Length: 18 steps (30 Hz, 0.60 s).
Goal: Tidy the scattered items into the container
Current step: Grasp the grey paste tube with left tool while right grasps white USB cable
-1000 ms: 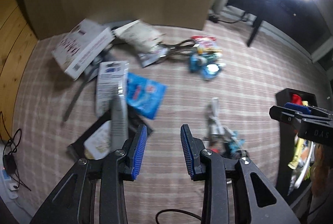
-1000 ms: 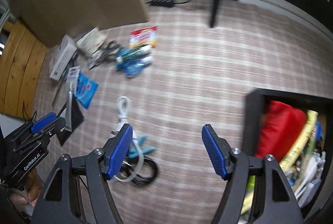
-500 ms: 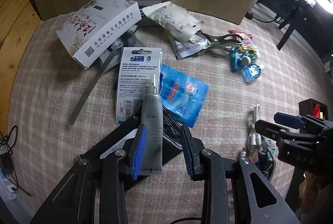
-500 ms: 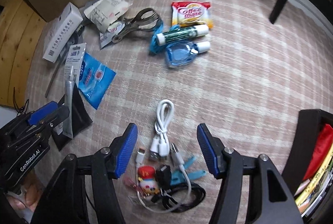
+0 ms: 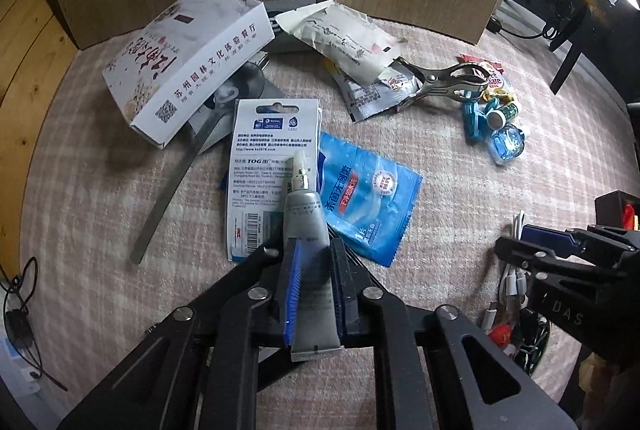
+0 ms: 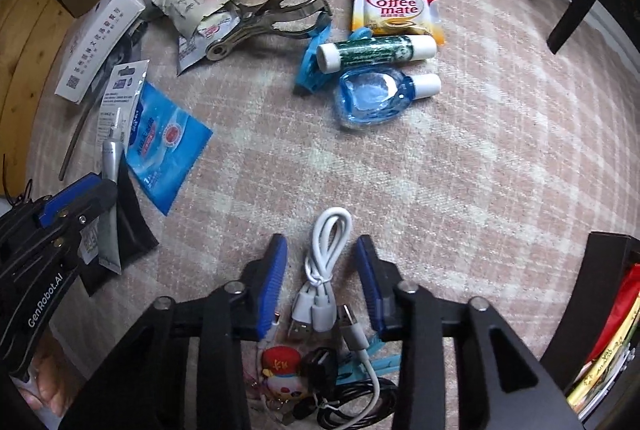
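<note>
Pink checked rug (image 6: 400, 170), clutter scattered. Left gripper (image 5: 314, 286) jaws closing on grey tube (image 5: 310, 270); squeeze low, lift straight. Right gripper (image 6: 322, 286) closing, white cable (image 6: 326, 262) between pads, seemingly not pinched yet. Container (image 6: 600, 290) sits at right edge.

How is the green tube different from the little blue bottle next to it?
The green tube is long, thin and round like a stick; the blue bottle is short, wide and flat.
The green tube has a white cap on each end; the blue bottle has only one white cap.
You cannot see through the green tube; the blue bottle is see-through.
Both lie on their sides on the checked cloth, close together.
</note>
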Available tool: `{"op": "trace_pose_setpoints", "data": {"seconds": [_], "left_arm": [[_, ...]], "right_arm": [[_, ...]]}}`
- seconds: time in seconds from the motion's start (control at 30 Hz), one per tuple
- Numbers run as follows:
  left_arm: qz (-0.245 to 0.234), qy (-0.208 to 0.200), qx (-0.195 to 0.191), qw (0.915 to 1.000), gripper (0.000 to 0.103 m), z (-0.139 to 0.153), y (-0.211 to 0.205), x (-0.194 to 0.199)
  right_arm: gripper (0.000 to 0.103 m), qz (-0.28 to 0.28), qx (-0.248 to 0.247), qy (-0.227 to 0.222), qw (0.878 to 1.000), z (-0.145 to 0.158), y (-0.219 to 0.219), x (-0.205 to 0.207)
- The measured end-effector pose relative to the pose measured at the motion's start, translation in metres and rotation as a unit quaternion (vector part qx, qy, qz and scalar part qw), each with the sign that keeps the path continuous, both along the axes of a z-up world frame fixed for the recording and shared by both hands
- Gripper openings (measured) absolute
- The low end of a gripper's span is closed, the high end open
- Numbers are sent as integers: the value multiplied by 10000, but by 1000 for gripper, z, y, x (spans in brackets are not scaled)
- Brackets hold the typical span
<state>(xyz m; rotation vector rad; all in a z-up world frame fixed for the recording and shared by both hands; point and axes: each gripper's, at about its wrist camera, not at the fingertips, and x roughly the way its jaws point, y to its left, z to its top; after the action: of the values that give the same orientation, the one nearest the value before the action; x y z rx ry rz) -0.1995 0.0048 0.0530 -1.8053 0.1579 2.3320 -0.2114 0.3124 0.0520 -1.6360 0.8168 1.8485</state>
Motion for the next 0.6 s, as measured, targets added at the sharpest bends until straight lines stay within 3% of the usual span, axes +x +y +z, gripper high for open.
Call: {"op": "trace_pose_setpoints", "data": {"seconds": [0.03, 0.2, 0.6], "left_arm": [[8, 16, 7, 10000, 0, 0, 0, 0], [8, 59, -4, 10000, 0, 2, 0, 0], [224, -32, 300, 9993, 1, 11, -11, 4]], "right_arm": [[23, -6, 33, -31, 10000, 0, 1, 1], [17, -133, -25, 69, 9999, 0, 7, 9], [16, -315, -94, 297, 9990, 9, 20, 19]]}}
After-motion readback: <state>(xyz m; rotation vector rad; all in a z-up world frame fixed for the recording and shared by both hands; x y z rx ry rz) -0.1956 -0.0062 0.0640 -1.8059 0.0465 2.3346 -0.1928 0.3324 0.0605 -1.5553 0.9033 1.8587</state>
